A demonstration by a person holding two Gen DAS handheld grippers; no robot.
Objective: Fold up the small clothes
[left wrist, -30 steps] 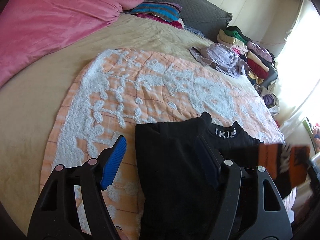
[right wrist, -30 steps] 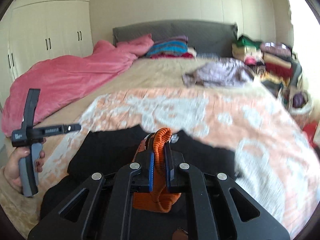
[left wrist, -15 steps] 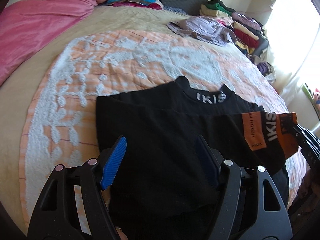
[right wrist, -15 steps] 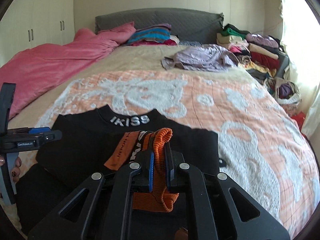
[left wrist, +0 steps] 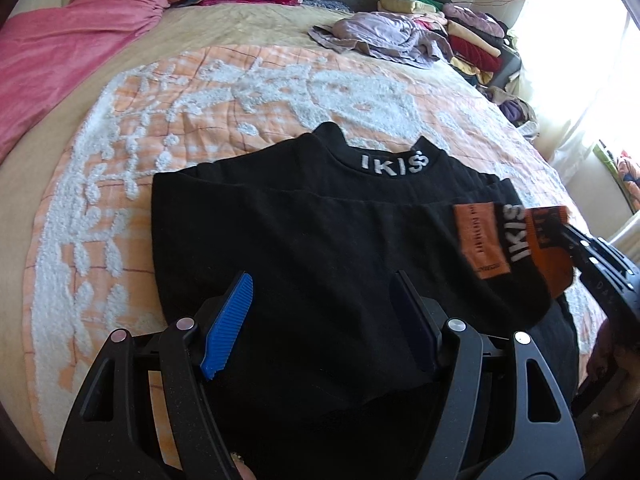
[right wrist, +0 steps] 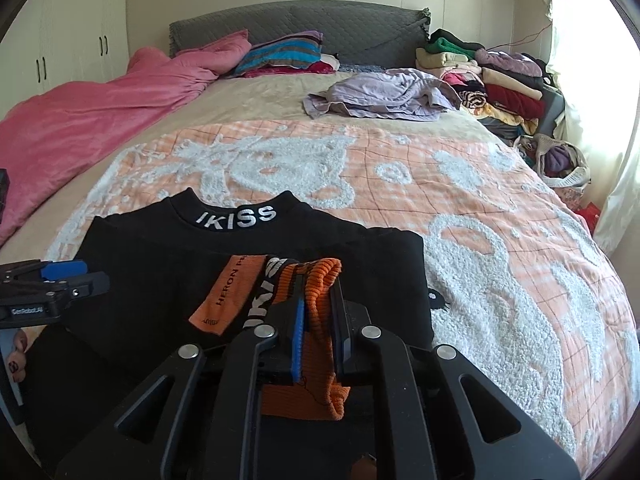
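Note:
A black sweater (left wrist: 320, 220) with "IKISS" on its collar lies flat on the orange-and-white quilt (left wrist: 240, 92). One sleeve is folded across the chest and ends in an orange ribbed cuff (right wrist: 320, 276). My right gripper (right wrist: 318, 292) is shut on that cuff, low over the sweater (right wrist: 280, 248). In the left wrist view the right gripper (left wrist: 576, 240) comes in from the right edge with the cuff (left wrist: 548, 248) in it. My left gripper (left wrist: 320, 300) stands open above the sweater's lower body, nothing between its blue pads. The right wrist view shows the left gripper (right wrist: 68, 276) at the left edge.
A pink duvet (left wrist: 60, 48) covers the bed's left side. A crumpled lilac garment (right wrist: 380, 96) lies beyond the quilt. Stacks of folded clothes (right wrist: 480, 76) sit at the far right by the grey headboard (right wrist: 300, 24). A basket of clothes (right wrist: 560, 160) stands beside the bed.
The right gripper came down with the orange cuff, laying the sleeve across the sweater's chest. The left gripper shifted from the sweater's left edge to over its body, still open.

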